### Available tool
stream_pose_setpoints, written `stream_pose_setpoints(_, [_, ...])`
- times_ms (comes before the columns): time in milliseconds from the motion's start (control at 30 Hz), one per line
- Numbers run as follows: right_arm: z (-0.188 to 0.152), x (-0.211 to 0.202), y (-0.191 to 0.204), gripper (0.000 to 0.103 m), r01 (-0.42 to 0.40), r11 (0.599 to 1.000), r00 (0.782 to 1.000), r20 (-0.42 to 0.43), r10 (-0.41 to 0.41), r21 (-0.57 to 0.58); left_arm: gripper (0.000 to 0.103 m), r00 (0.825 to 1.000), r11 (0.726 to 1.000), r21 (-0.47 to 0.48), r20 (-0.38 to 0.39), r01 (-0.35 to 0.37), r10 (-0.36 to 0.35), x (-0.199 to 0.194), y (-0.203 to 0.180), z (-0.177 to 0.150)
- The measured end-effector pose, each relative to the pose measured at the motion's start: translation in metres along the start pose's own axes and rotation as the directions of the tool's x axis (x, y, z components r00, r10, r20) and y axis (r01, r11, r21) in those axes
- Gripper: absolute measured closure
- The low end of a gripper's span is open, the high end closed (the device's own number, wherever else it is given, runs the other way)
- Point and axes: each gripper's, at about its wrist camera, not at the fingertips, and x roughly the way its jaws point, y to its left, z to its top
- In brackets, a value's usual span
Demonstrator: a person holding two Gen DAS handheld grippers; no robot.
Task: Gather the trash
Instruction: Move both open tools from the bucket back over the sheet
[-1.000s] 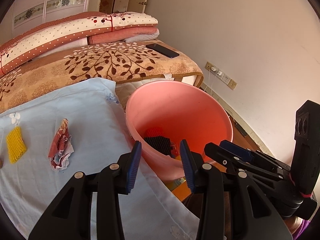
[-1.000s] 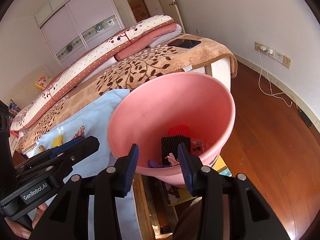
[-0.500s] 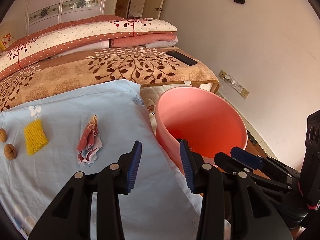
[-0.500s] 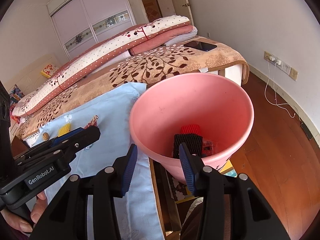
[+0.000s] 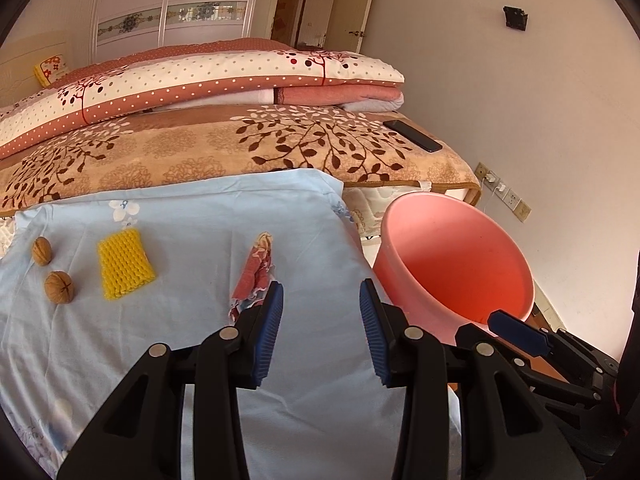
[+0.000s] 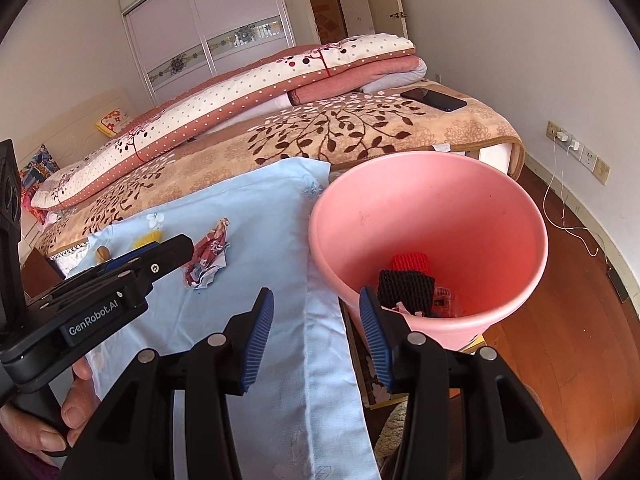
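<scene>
A pink bucket stands at the right edge of a light blue cloth; it also shows in the right wrist view, holding red and black foam nets. On the cloth lie a crumpled red wrapper, also in the right wrist view, a yellow foam net and two walnuts. My left gripper is open and empty, just right of the wrapper. My right gripper is open and empty by the bucket's near rim.
A bed with a brown leaf-patterned blanket and folded quilts lies behind the cloth. A black phone rests on the blanket. A wall with sockets and a wooden floor are on the right.
Both grippers have swung left, away from the bucket and over the cloth. The wrapper, yellow net and walnuts have come closer to the middle of the left view. Both stay open.
</scene>
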Motion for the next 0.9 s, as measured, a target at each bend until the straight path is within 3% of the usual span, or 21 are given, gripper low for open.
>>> stream_pose_setpoints(400, [-0.005,0.019,0.028,0.059,-0.020,0.999,0.999,-0.039,0.018,-0.050,0.063,0.995,0.991,-0.092,-0.019,-0.099,0.098,0.004,0.055,-0.005])
stream_pose_setpoints(667, [-0.004,0.029,0.032,0.058,-0.042,0.998,0.997,-0.065,0.039,-0.038,0.063,0.977,0.953,-0.217,-0.042,-0.214,0.210,0.009,0.120,0.000])
stream_pose_setpoints(900, [-0.004,0.031,0.033,0.057,-0.063,0.998,0.995,-0.074,0.061,-0.026,0.063,0.967,0.925,-0.285,-0.097,-0.253,0.234,0.022,0.158,-0.001])
